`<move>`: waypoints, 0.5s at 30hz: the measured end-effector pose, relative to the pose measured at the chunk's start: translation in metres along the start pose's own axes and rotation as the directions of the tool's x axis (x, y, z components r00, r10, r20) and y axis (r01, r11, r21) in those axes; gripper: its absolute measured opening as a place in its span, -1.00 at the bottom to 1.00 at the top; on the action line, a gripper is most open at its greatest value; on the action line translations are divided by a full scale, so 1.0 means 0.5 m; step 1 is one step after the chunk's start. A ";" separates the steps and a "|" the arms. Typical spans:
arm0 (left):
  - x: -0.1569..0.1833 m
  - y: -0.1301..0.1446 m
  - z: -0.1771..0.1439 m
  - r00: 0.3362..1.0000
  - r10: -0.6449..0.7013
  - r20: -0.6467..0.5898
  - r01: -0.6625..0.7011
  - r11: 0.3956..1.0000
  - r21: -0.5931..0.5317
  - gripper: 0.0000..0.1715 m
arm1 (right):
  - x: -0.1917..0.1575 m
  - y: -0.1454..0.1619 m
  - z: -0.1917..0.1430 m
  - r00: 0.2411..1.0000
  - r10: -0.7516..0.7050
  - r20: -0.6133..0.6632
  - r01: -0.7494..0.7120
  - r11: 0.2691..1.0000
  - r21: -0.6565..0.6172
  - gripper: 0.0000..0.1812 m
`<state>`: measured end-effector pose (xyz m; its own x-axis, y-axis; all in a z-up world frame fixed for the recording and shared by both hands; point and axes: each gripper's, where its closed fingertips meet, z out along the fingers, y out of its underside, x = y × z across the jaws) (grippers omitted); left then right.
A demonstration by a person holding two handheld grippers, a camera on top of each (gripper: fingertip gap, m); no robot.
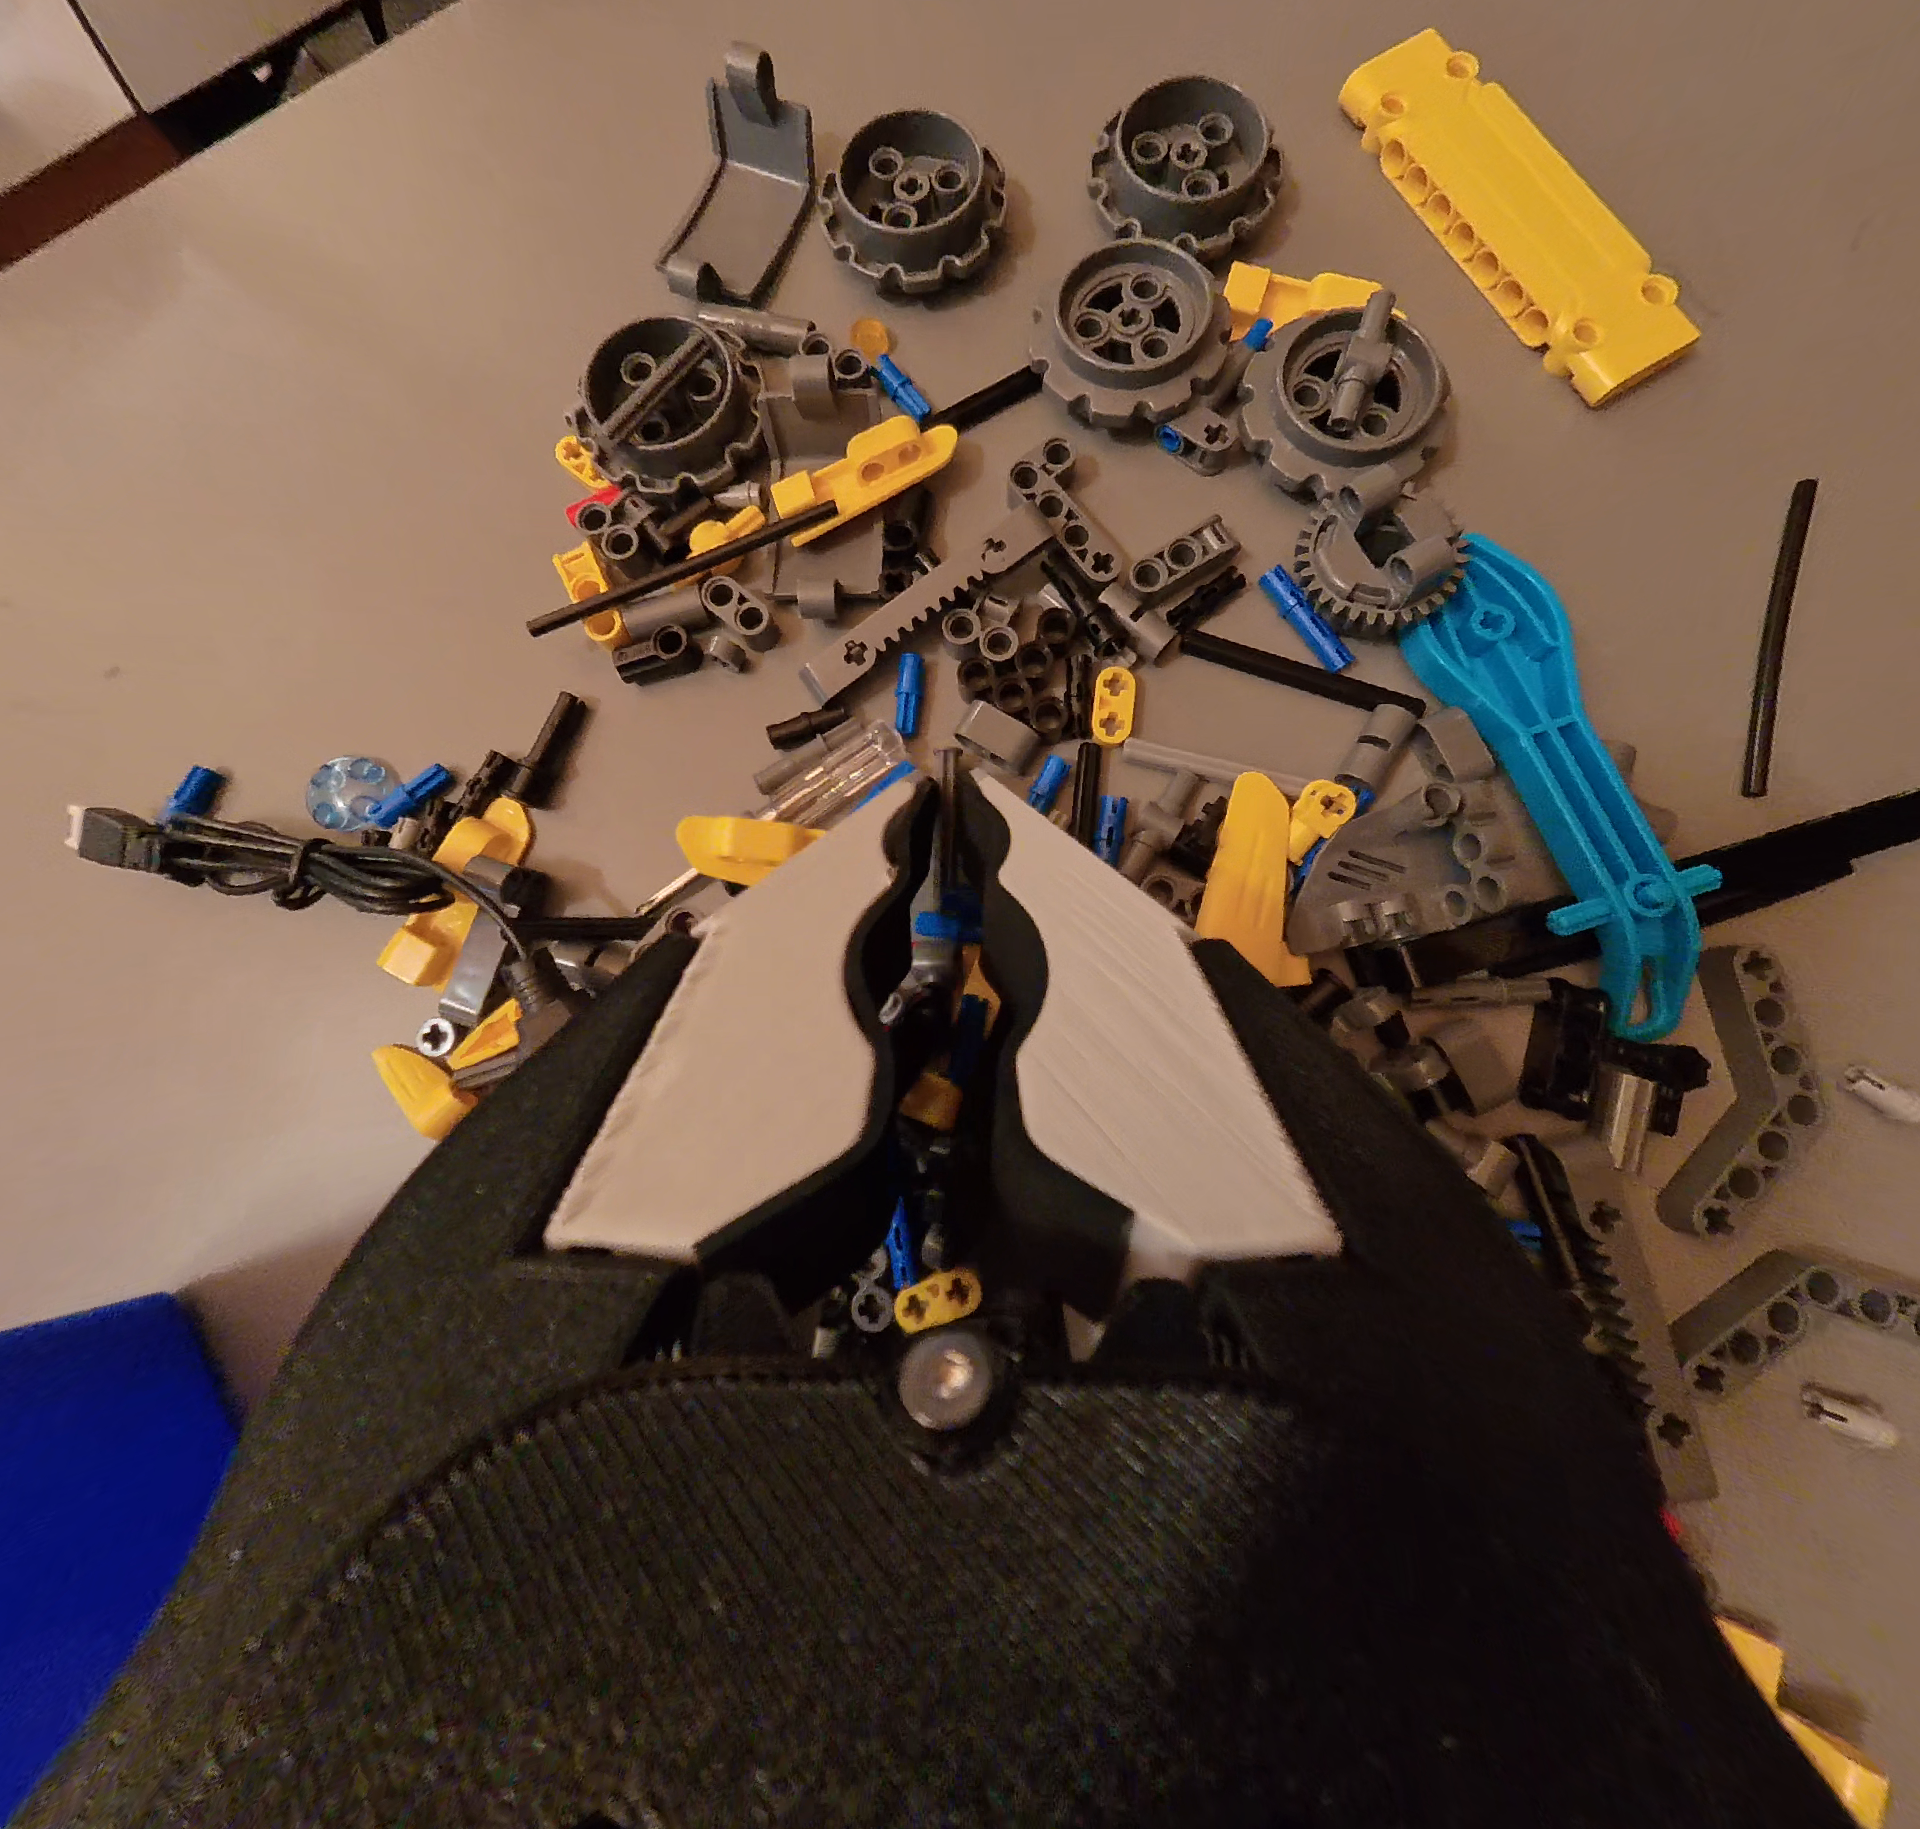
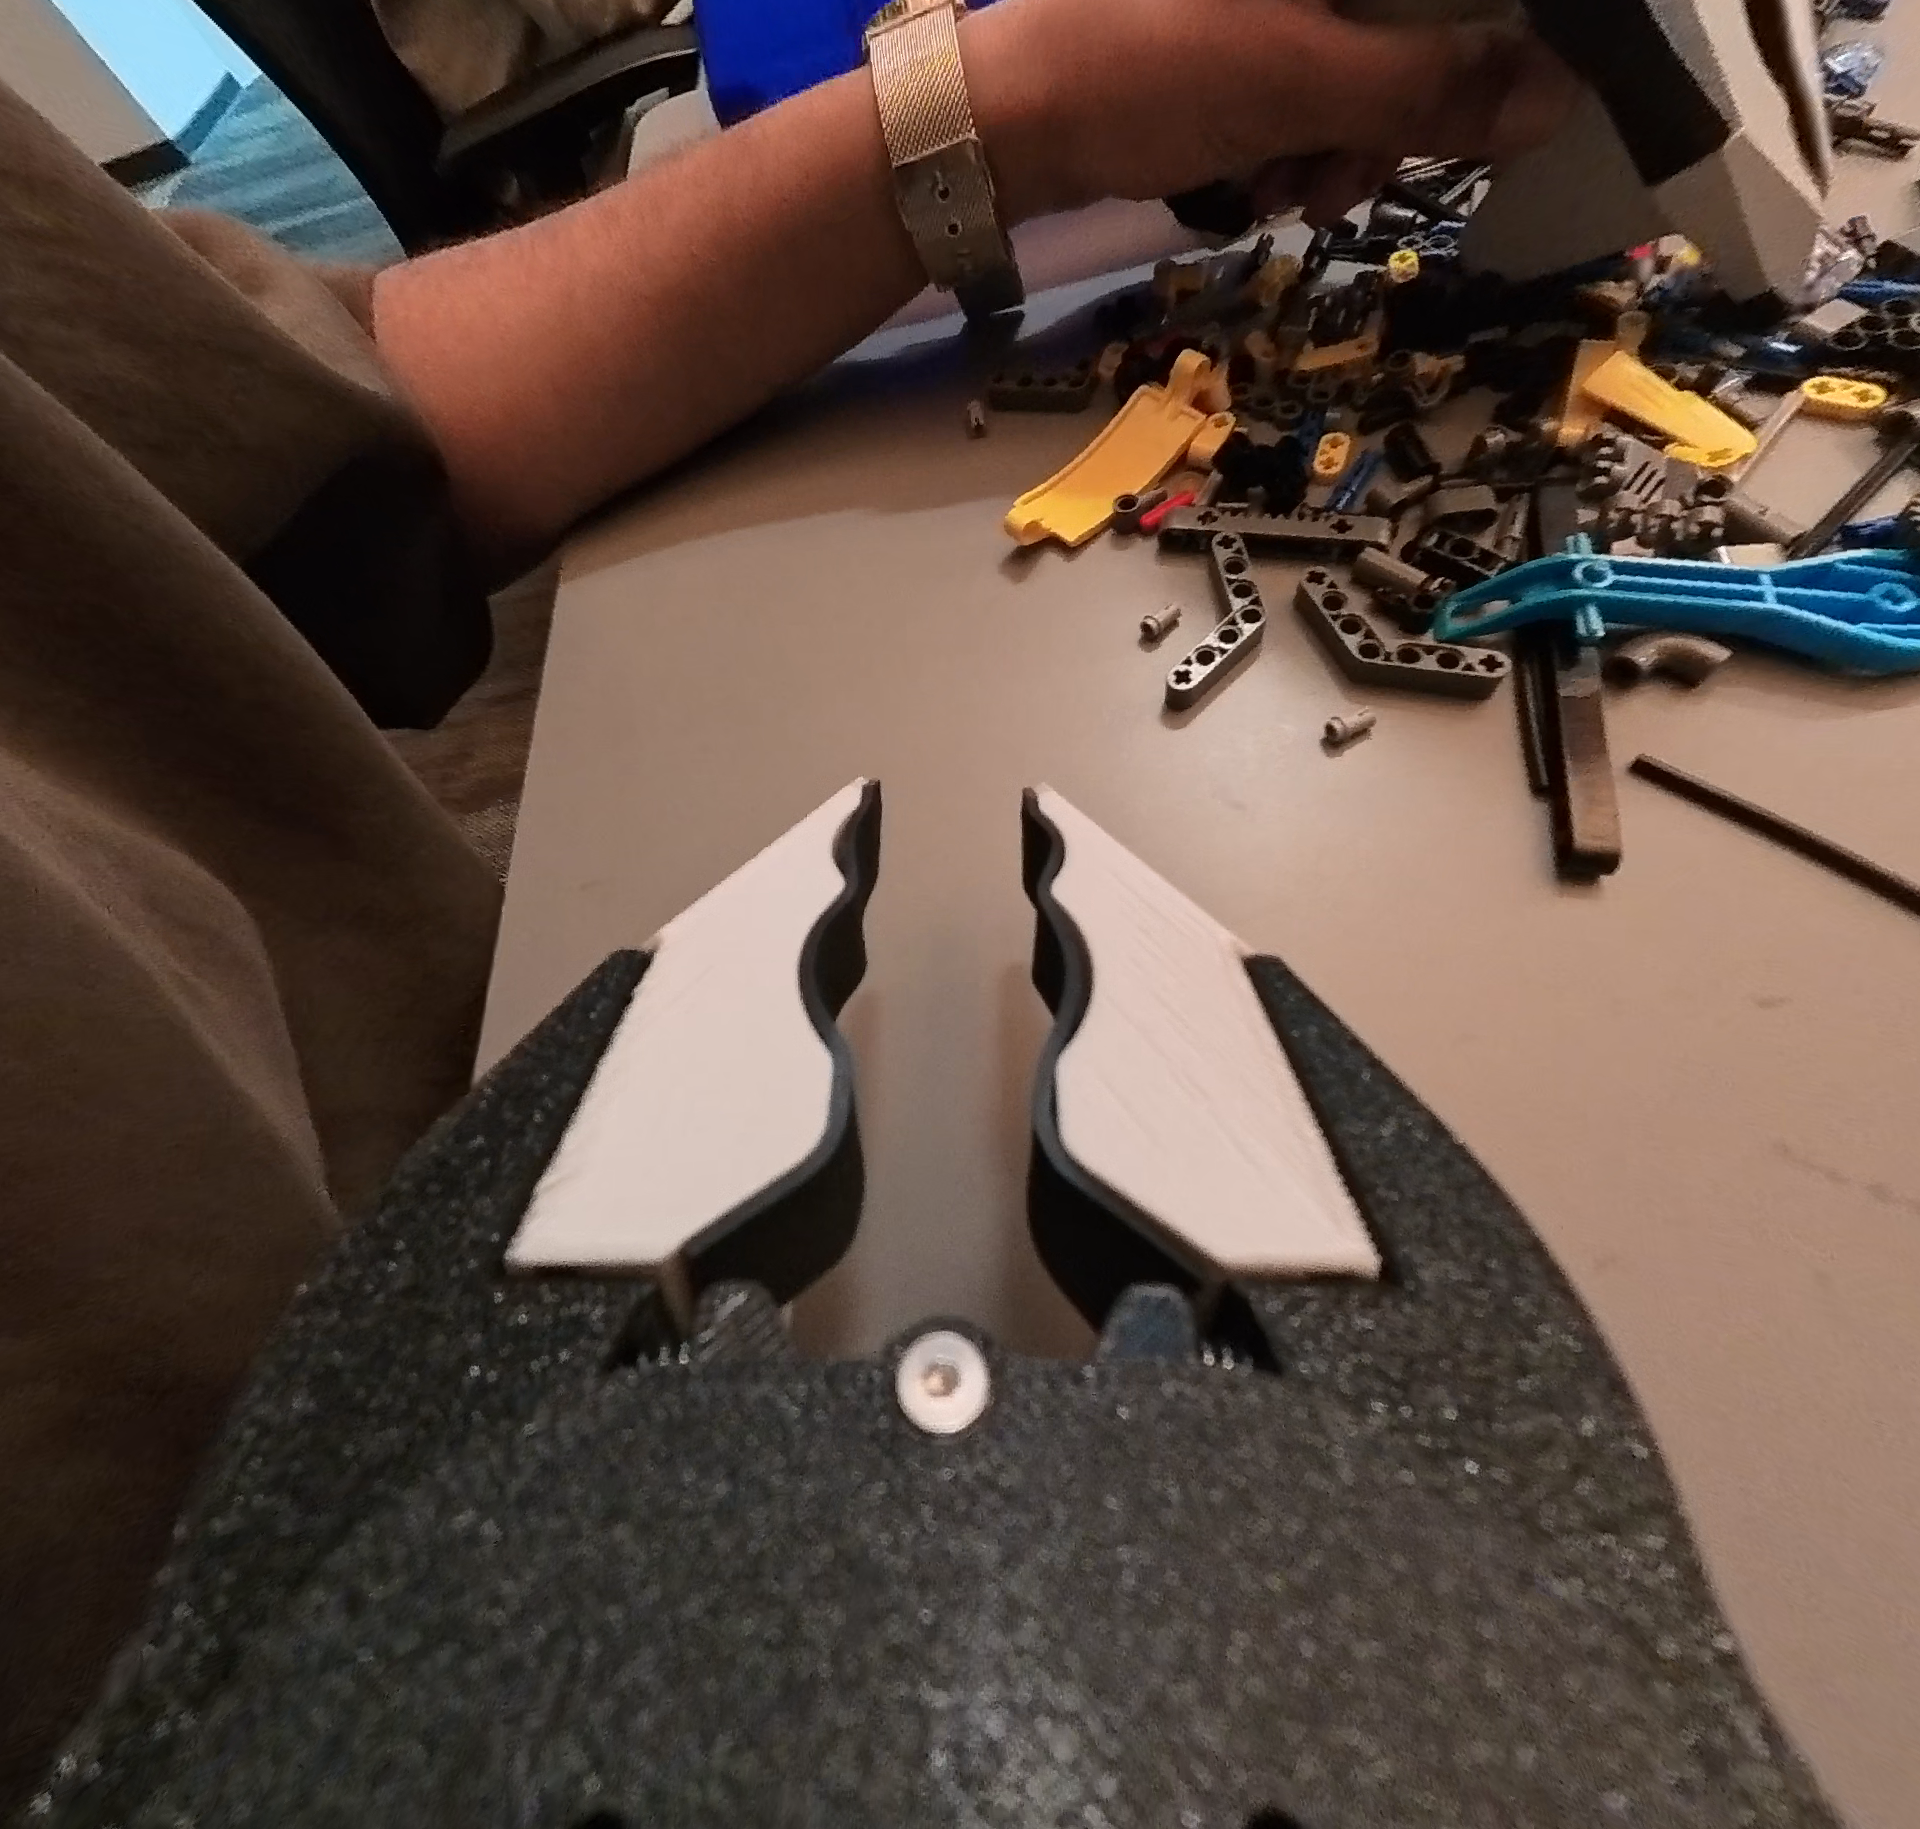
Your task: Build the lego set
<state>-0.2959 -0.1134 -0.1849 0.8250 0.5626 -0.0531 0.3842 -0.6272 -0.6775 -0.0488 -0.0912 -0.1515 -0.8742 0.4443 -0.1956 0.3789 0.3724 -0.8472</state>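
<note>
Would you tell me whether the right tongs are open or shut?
Open: the right tongs show bare table between their tips.

Left wrist view looks steeply down, close over the parts pile point(image 1: 1039, 584); right wrist view sees it low, sidelong.

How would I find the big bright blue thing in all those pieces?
Start at the long yellow plastic panel lying apart from the pile on the grey table. Below it lies the turquoise plastic lever tool. It is the only turquoise piece, long and ribbed.
</note>
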 end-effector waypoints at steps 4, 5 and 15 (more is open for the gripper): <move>0.001 -0.026 -0.033 1.000 -0.005 -0.003 0.005 0.995 0.098 -0.97 | 0.000 -0.012 -0.014 0.999 0.031 0.016 -0.032 0.998 0.054 -0.72; 0.007 -0.038 -0.048 1.000 -0.005 -0.020 0.007 0.990 0.142 -0.97 | 0.000 -0.017 -0.019 0.999 0.044 0.023 -0.046 0.996 0.076 -0.72; 0.247 -0.217 -0.251 0.959 0.147 -0.240 0.039 0.776 0.630 -0.98 | 0.004 -0.128 -0.176 0.978 -0.081 -0.190 0.137 0.942 0.305 -0.63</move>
<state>-0.1835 -0.0433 -0.0260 0.9478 0.3180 0.0255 0.0688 -0.1257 -0.9897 -0.0478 -0.0425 -0.0542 -0.8284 0.5594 -0.0292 0.1446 0.1631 -0.9760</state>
